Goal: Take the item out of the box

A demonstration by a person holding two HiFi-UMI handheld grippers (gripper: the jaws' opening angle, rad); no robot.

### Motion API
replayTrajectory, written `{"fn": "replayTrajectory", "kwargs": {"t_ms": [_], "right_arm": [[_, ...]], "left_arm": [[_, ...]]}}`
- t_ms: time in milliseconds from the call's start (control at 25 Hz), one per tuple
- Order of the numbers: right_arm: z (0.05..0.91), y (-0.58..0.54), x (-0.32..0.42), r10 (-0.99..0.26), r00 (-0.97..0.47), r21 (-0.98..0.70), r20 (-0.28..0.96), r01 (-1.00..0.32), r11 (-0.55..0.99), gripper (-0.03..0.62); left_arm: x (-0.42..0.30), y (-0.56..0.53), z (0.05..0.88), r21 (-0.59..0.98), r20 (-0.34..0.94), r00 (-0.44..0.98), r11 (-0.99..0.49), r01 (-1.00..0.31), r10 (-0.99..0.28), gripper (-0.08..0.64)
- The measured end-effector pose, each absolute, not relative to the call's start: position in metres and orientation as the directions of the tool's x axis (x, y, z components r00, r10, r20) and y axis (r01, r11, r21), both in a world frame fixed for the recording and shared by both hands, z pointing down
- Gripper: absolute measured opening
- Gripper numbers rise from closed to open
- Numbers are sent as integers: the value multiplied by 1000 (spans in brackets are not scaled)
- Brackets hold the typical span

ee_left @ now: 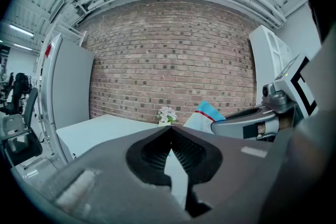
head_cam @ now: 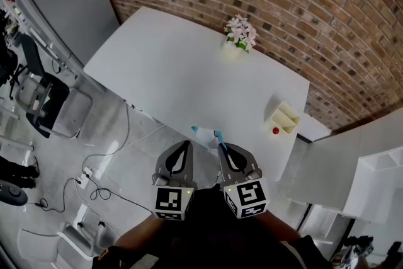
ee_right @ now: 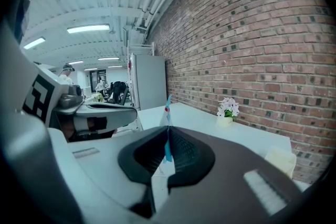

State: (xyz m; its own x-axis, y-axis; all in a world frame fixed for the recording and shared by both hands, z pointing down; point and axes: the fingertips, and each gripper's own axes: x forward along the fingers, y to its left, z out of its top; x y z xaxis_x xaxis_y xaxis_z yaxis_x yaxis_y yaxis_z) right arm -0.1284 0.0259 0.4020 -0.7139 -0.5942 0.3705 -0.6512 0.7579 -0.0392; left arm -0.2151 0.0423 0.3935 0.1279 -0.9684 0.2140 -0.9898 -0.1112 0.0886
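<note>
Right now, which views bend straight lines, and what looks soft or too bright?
Head view: the brick wall bows and the table edges curve. Left gripper view: dark round border; the left tool is soft. Right gripper view: ceiling lamps glare; the packet in the right tool blurs.

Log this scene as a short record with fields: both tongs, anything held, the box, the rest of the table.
left tongs: shut, empty
right tongs: shut on a thin blue-and-white packet, held short of the table's near edge
box: cream, open-topped, at the table's right end
red thing: at the box's near end; in or beside it, cannot tell
flowers: at the table's far edge
table: white
</note>
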Motion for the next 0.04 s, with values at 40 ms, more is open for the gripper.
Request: {"fn": "replayTrajectory", "kwargs": {"t_ms": [40], "right_arm": [[402, 27, -128, -594, -713, -39, 371, -652, 757, 0]], "left_arm": [[-215, 43, 394, 89, 214, 129, -112, -990, -968, 5]]}}
